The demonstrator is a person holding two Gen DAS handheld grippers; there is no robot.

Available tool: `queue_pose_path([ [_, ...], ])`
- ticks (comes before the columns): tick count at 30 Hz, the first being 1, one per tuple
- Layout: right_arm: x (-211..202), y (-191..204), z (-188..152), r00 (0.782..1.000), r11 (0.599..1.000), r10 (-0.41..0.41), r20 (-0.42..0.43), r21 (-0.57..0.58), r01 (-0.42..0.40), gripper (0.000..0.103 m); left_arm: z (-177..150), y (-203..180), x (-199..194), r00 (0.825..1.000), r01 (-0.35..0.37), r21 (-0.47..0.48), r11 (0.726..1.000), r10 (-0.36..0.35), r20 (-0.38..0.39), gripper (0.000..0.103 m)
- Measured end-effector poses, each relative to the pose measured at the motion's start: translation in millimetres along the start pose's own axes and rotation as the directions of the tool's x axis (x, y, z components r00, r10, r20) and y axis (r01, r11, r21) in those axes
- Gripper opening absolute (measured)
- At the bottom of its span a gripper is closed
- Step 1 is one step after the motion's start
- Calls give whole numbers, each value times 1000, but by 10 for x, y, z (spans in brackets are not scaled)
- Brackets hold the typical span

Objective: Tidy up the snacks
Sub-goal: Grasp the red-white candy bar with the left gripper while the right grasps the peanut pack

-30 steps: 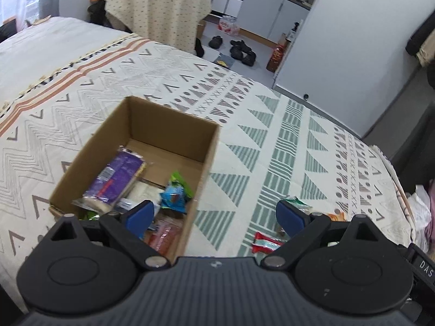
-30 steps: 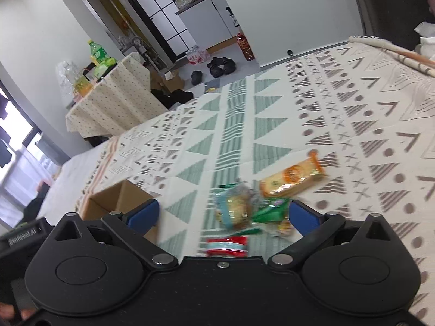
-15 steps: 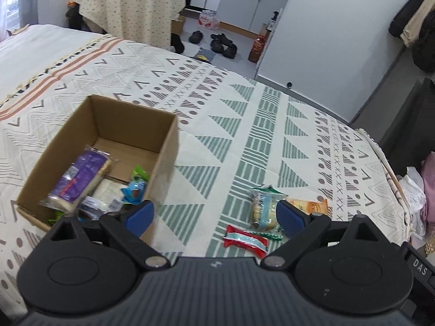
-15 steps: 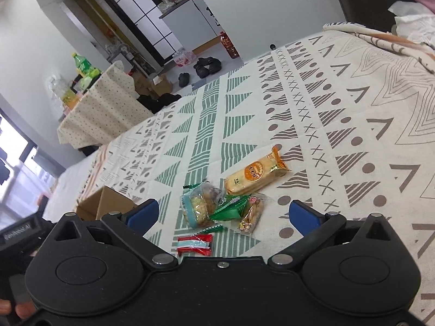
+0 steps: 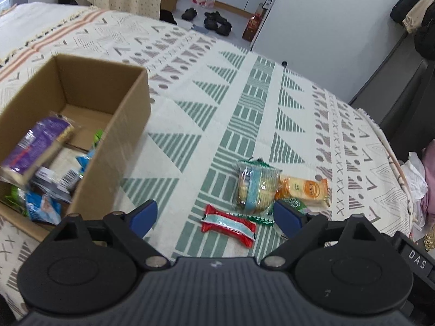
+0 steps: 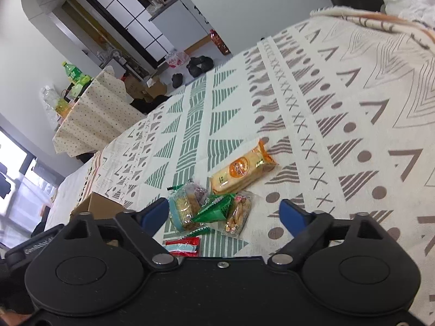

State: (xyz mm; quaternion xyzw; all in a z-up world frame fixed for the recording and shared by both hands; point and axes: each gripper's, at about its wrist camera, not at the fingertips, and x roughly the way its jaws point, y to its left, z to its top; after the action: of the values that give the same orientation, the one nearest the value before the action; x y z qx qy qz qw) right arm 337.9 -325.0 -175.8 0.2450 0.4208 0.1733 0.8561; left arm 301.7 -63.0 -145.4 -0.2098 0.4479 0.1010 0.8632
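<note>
An open cardboard box [image 5: 130, 114] stands on the patterned bedspread at the left, holding a purple pack [image 5: 35, 146] and several other snacks. To its right lies a loose pile: a red wrapper [image 5: 228, 225], a clear cracker pack [image 5: 255, 187] and an orange pack [image 5: 301, 190]. My left gripper [image 5: 214, 214] hovers over the red wrapper, its jaws closing with nothing pressed between them. My right gripper [image 6: 224, 212] is low over the same pile. A green triangular packet [image 6: 214, 212] and a clear nut pack [image 6: 238, 214] lie between its closing jaws, untouched. The orange pack [image 6: 242, 171] lies just beyond.
The bedspread [image 5: 244, 103] ends at the far side above a floor with dark shoes [image 5: 214, 21]. A table under a dotted cloth [image 6: 92, 119] stands beyond the bed. Clothes and white fabric [image 5: 416, 174] pile at the bed's right edge.
The left gripper swung from over the box rightward and down to the loose pile. The right gripper sank closer to the pile. Both pairs of jaws narrowed a little.
</note>
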Motion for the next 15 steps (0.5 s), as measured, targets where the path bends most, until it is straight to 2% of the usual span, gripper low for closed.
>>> queue_pose_path([
  [5, 168, -6, -40, 998, 1000, 11, -62, -13, -12, 62, -33, -22, 233, 999, -5, -9, 1000, 4, -42, 84],
  [8, 270, -4, -63, 995, 1000, -7, -99, -31, 4, 54, -56, -50, 364, 998, -11, -2, 1000, 11, -63, 83],
  [11, 374, -36, -84, 991, 999, -29, -132, -34, 25, 47, -76, -80, 485, 996, -18, 9, 1000, 18, -82, 82],
  [15, 486, -57, -90, 987, 998, -46, -155, -37, 40, 44, -113, -119, 641, 994, -29, 31, 999, 32, -107, 82],
])
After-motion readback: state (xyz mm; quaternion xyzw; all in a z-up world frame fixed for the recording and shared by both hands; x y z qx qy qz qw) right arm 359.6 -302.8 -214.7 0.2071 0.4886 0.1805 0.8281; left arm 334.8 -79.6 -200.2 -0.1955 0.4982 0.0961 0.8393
